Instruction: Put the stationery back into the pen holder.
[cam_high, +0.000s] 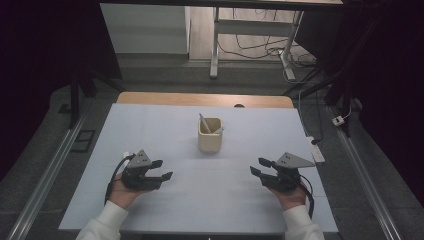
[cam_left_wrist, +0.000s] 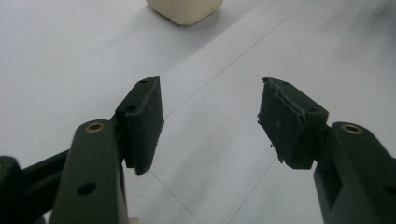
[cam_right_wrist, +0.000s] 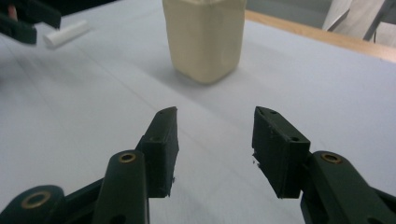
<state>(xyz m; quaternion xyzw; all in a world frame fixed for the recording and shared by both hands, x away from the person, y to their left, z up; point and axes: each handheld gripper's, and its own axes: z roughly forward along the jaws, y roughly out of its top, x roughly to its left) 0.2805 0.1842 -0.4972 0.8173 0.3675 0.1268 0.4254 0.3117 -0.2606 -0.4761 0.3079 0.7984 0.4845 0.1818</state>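
A cream, square-sided cup (cam_high: 210, 135) with rounded corners, holding a pale stick-like utensil (cam_high: 204, 123), stood upright mid-table on the white sheet (cam_high: 150, 125), well apart from the left gripper (cam_high: 161, 170) and right gripper (cam_high: 260, 167), whose jaws gaped with nothing between them.

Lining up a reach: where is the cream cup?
In the high view the cream cup stands mid-table, ahead of and between the left gripper and right gripper.
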